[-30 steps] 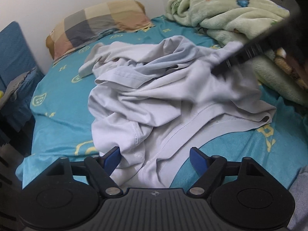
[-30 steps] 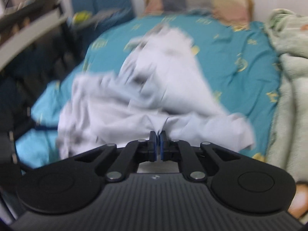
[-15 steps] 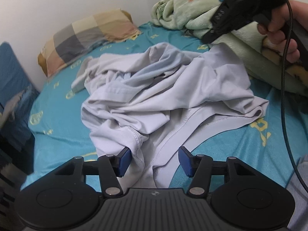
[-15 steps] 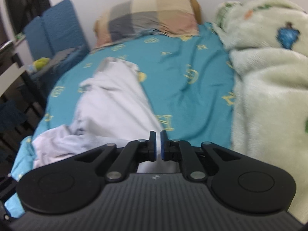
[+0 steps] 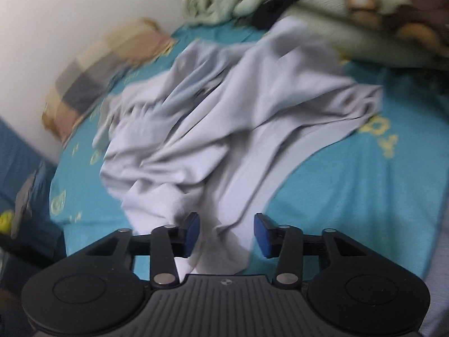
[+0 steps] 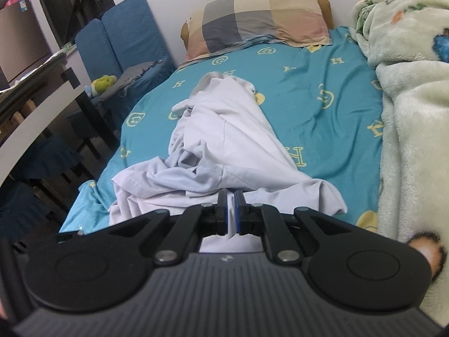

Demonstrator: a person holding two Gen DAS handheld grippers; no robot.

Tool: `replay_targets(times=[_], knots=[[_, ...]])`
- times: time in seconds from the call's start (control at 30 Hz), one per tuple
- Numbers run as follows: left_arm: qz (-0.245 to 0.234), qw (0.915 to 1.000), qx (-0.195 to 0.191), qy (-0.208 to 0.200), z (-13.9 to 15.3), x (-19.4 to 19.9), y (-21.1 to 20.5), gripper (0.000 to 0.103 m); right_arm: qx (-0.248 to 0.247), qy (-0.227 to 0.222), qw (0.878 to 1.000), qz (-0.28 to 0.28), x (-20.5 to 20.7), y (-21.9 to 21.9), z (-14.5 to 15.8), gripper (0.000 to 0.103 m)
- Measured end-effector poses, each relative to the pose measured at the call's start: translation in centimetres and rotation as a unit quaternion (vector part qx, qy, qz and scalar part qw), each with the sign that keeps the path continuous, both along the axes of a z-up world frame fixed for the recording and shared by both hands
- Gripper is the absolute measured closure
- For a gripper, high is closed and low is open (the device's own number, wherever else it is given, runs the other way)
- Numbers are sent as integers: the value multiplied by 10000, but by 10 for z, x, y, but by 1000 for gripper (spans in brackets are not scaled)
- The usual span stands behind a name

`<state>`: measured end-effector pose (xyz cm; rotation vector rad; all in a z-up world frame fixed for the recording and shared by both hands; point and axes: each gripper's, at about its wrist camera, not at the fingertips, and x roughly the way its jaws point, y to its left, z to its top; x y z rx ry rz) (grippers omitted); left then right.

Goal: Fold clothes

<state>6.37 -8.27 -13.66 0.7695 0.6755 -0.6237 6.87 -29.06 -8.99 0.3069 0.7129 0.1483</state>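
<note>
While shirt (image 6: 224,140) lies crumpled mid-bed, unfolded: right gripper (image 6: 231,214) pinching its near edge, left gripper (image 5: 226,234) closing around hem, pads not yet pressing; all folding left.

My left gripper (image 5: 226,231) has dropped closer to the shirt (image 5: 238,118) at the bed's (image 5: 350,196) near edge, and its jaws, wide a second ago, are closing around a bunched fold that now sits between the pads. My right gripper (image 6: 230,213) has rolled and lifted, and the shirt now trails from it in a taut ridge.
</note>
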Motion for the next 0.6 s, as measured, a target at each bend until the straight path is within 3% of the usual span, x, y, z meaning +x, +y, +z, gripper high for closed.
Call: replay_targets(times=[0.1,0.17,0.3,0.33,0.4,0.53,0.6], knots=[[329,9987,-217,308,-2,20,8,69,46,70,9999,99,3,2,-5,95],[525,9964,-424,505,1,27,13,94,68,104,9997,232,4,4,-8,95],[698,9946,-725,244,20,22,21,99,76,97,9981,609,4,15,-11,94],[743,9923,-980,172,31,19,27,99,55,62,9972,745,3,20,-10,94],[831,9848,-1523,27,53,13,38,99,28,-39,9946,1040,-1,29,-7,94],[696,9610,-2643,-423,98,-5,56,99,-78,-329,9864,1606,-11,48,1,88],[645,9464,-3096,-651,114,-9,64,100,-211,-527,9816,1821,-18,58,5,65]])
